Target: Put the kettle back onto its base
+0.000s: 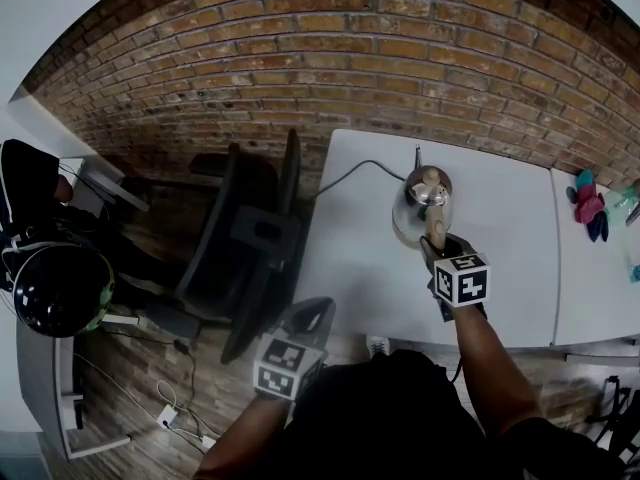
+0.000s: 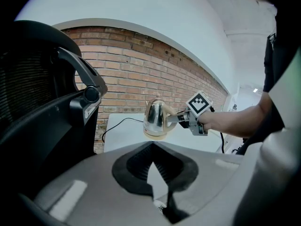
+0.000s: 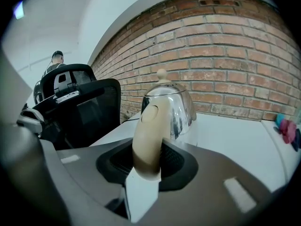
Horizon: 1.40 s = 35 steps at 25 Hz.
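the right tool [image 3: 147, 160] was clamped on the cream handle [image 3: 146, 121] of the kettle [image 1: 428, 196], which stood upright right of centre on the desk [image 1: 500, 268], on or barely above its base [image 2: 154, 135]; whether it was seated was unclear. the set-down seemed in hand, and the next move called for level seating before loosening. the left tool [image 2: 151, 166], lower left, was closed on nothing.

The kettle [image 1: 426, 200] is sitting on the worktop [image 1: 365, 263], its handle lying between the jaws of the right tool [image 1: 436, 244]. A cord [image 1: 345, 176] is running leftward from the kettle toward the worktop's far edge. A chair [image 1: 255, 233] is standing left of the worktop. The left tool [image 1: 310, 316] is hanging off its near left corner.
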{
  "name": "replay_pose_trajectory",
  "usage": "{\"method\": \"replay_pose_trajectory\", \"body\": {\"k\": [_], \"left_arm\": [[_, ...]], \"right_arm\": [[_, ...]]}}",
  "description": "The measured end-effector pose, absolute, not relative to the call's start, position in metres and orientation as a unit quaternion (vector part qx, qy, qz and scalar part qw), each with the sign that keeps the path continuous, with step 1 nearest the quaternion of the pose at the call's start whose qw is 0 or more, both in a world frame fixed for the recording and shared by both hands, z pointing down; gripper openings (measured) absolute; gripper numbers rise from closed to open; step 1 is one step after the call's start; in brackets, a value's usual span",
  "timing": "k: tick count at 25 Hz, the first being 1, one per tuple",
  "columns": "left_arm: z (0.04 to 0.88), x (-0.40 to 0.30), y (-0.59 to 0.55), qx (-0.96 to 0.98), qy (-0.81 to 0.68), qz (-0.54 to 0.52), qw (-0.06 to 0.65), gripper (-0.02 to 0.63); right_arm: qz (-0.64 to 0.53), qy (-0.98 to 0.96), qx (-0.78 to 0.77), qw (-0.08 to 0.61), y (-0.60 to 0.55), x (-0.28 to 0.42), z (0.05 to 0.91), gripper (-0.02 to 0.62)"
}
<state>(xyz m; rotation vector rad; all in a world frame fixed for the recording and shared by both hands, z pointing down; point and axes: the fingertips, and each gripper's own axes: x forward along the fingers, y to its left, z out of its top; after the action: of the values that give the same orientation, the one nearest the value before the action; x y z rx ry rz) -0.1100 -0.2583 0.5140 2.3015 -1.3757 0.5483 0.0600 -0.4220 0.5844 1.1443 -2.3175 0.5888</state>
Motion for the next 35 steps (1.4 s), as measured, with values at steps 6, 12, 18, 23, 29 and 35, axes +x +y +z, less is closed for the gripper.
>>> {"method": "replay_pose_trajectory", "body": {"k": [6, 12, 18, 23, 29, 35], "left_arm": [[0.515, -0.112, -0.256, 0.823, -0.494, 0.193, 0.202, 0.001], [0.515, -0.109, -0.255, 0.827, -0.489, 0.193, 0.200, 0.000], [0.513, -0.108, -0.253, 0.829, -0.485, 0.196, 0.197, 0.000], [0.513, -0.104, -0.251, 0.832, -0.481, 0.197, 0.196, 0.000], [0.511, -0.105, -0.247, 0.833, -0.478, 0.198, 0.195, 0.000], [0.509, -0.106, -0.241, 0.835, -0.477, 0.197, 0.192, 0.002]], "right_arm": [[0.215, -0.843, 0.429, 0.242, -0.422, 0.065, 0.583, 0.144], [0.223, -0.839, 0.436, 0.238, -0.415, 0.074, 0.587, 0.146], [0.228, -0.834, 0.438, 0.246, -0.399, 0.083, 0.604, 0.148], [0.226, -0.836, 0.438, 0.241, -0.402, 0.081, 0.603, 0.147], [0.218, -0.835, 0.443, 0.243, -0.401, 0.082, 0.604, 0.146], [0.215, -0.824, 0.449, 0.270, -0.394, 0.087, 0.614, 0.209]]}}
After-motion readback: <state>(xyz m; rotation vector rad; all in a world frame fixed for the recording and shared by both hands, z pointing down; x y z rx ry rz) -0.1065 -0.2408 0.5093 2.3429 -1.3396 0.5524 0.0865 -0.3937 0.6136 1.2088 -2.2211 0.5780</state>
